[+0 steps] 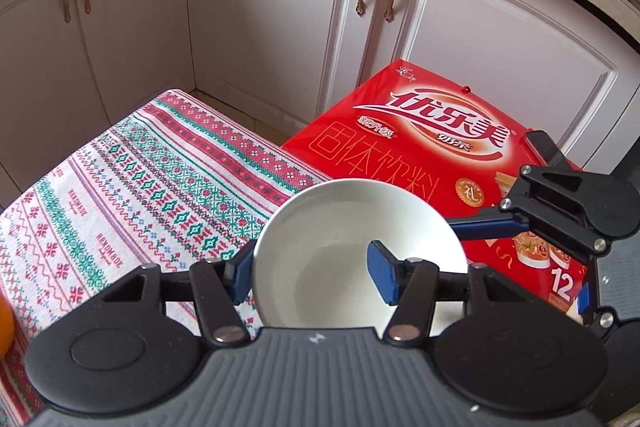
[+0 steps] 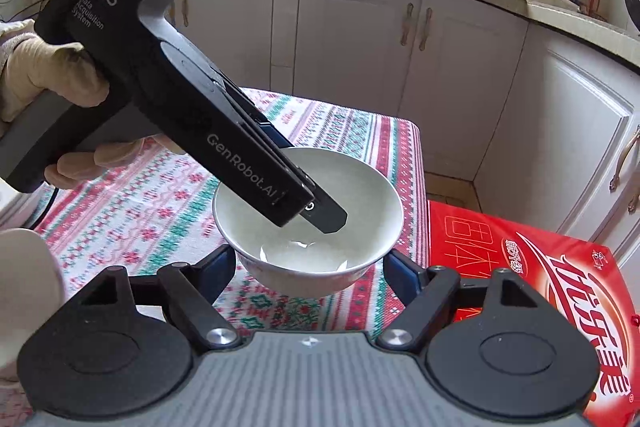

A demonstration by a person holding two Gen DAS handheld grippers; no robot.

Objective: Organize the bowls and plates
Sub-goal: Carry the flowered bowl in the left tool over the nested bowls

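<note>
A white bowl (image 1: 352, 247) is held above the patterned tablecloth (image 1: 140, 179). My left gripper (image 1: 310, 277) is shut on its rim, one blue finger outside and one inside. The bowl also shows in the right wrist view (image 2: 308, 223), with the left gripper's body (image 2: 224, 131) reaching into it from above left. My right gripper (image 2: 310, 267) is open, its blue fingers on either side of the bowl's base without clearly touching. It also shows at the right of the left wrist view (image 1: 520, 223).
A red drink carton (image 1: 440, 147) stands to the right of the cloth-covered table (image 2: 360, 131). White kitchen cabinets (image 1: 280, 7) are behind. A white object (image 2: 24, 291) sits at the near left, an orange thing (image 1: 5, 323) at the left edge.
</note>
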